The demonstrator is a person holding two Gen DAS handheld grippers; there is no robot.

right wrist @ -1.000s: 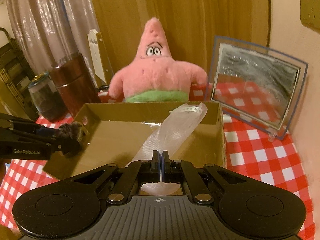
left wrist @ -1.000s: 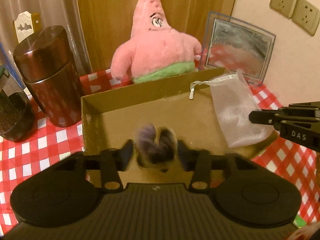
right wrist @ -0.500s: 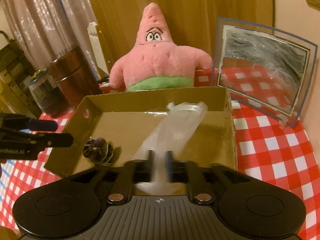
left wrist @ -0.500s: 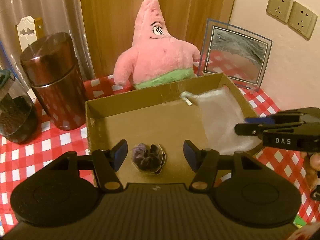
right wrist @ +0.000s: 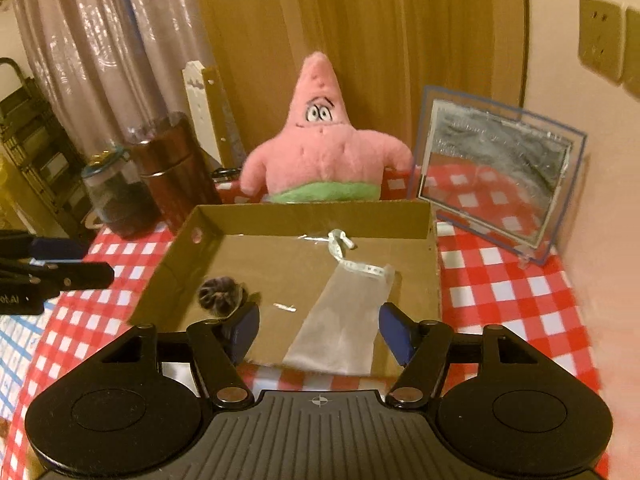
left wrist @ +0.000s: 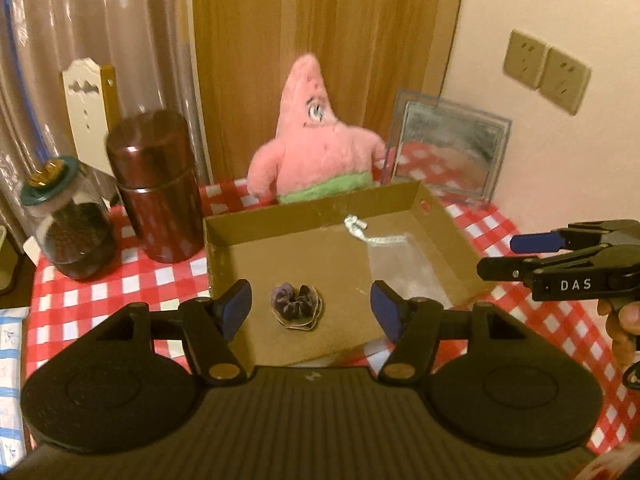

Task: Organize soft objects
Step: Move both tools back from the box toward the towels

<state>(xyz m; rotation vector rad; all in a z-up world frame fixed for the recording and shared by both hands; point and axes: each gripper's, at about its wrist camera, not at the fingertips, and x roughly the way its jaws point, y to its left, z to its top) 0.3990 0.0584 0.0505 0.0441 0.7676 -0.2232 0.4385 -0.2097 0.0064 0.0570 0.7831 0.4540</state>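
A shallow cardboard box (left wrist: 312, 204) (right wrist: 312, 218) sits on the red checked tablecloth. Inside it lie a dark purple scrunchie (left wrist: 296, 304) (right wrist: 219, 290) and a sheer white drawstring pouch (left wrist: 404, 266) (right wrist: 348, 316). My left gripper (left wrist: 310, 306) hangs above the box's near edge with its jaws opening; the scrunchie rests on the box floor below, free of the pads. My right gripper (right wrist: 318, 326) is above the pouch's near end, jaws also opening, pads clear of the fabric. A pink star plush (left wrist: 316, 148) (right wrist: 320, 148) stands behind the box.
A brown canister (left wrist: 156, 192) (right wrist: 172, 168) and a glass jar (left wrist: 68, 224) (right wrist: 116, 196) stand left of the box. A framed mirror (left wrist: 448, 148) (right wrist: 496, 172) leans on the wall at back right. Wall sockets (left wrist: 546, 72) are above it. A person's fingers (left wrist: 624, 320) hold the right gripper.
The left gripper let the scrunchie drop into the box and rose back. The right gripper went from shut on the pouch to open; the pouch now lies flat in the box.
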